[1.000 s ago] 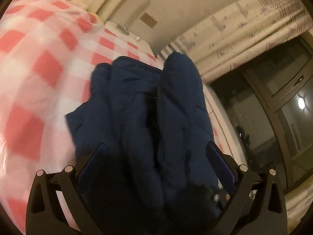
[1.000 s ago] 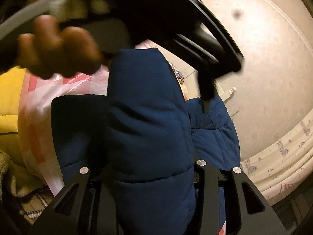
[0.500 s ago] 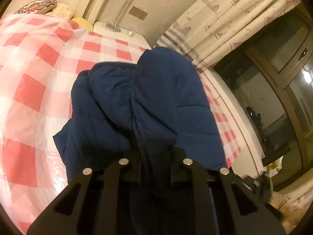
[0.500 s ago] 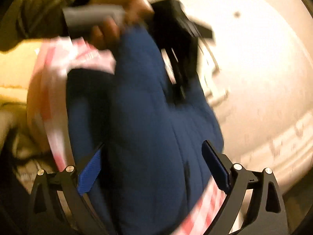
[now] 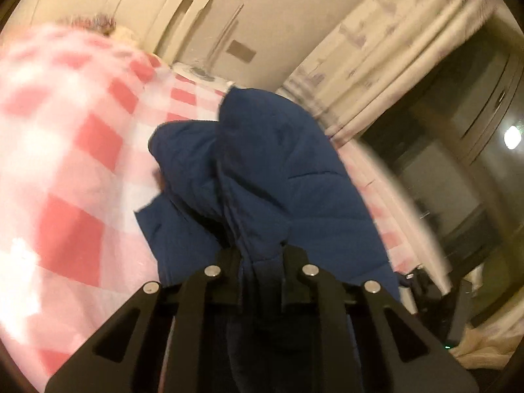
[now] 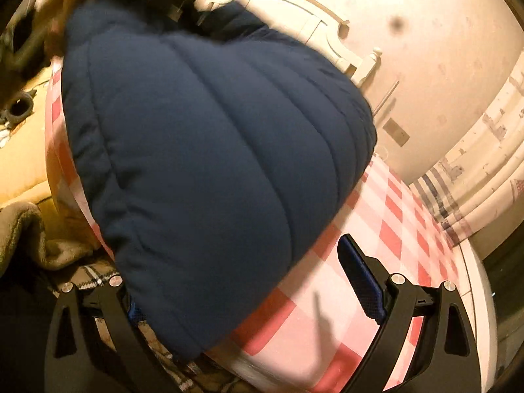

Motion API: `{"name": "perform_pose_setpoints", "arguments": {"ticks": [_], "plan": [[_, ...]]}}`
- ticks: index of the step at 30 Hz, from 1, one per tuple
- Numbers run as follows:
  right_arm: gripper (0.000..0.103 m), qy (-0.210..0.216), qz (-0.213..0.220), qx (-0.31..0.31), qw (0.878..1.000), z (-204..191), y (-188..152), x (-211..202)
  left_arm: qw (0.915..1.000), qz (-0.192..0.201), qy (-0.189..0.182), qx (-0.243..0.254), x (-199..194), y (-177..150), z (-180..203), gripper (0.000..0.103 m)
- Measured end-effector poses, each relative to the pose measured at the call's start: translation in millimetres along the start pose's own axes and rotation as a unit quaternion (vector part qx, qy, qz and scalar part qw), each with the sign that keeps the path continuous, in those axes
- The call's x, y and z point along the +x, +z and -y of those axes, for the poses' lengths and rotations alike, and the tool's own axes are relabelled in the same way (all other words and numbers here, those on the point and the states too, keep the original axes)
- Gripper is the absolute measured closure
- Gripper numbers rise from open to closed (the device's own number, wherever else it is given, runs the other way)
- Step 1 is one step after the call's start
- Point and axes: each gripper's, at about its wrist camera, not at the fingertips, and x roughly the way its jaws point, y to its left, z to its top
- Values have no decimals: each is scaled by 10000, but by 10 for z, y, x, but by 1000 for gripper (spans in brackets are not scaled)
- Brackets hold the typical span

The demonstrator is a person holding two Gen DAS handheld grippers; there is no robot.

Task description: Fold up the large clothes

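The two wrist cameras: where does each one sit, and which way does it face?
Left wrist: on the left tongs, looking down along them over the blue jacket and checked bed cover toward the curtain; tongs shut on the jacket.
Right wrist: on the right tongs, facing the headboard; tongs open.
Shared: jacket, bed cover, curtain.

1. The blue jacket [image 6: 209,150] is soft, puffy cloth with stitched lines, and it looks matt.
2. The bed cover [image 5: 75,170] is smooth pink and white check cloth.
3. The left gripper [image 5: 262,258] is matt black plastic with shiny metal screws.
4. The right gripper [image 6: 249,298] has rough blue pads.
5. At two o'clock, the curtain [image 5: 386,65] is thin printed cloth.
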Motion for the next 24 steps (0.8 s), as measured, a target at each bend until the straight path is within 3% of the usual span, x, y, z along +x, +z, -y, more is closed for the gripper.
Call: {"name": "perform_pose_setpoints", "arguments": {"ticks": [4,6,9,11,12,16,17,19,22,24], "plan": [[19,316,-87,-319,9990,5,86,-179,9980,15,491,399,29,-4,117,74],[25,1001,183,-213,9946,32,112,-447,9972,5,600,446,43,2,109,61],[27,1726,859,366,9806,78,236,-792,9974,94,601,385,46,-33,52,55],[35,1819,1130,632,9748,161,416,-810,9968,184,674,385,24,-56,71,48],[36,1743,1189,659,9753,140,517,-772,9949,230,890,415,-6,-59,89,36],[43,1646,693,176,9838,-52,579,-176,9812,475,1800,508,-256,-5,274,31],[42,1416,675,-77,9876,-177,556,-71,9705,732,2227,569,-409,5,384,31],[42,1213,580,-236,9906,-228,543,27,9516,1346,2637,820,-746,-30,690,33],[42,1302,498,-129,9902,-174,537,44,9556,1748,2036,1221,-1049,-166,1106,33],[42,1278,529,-152,9903,-212,517,70,9623,1612,1598,1500,-1025,-332,1378,33]]}}
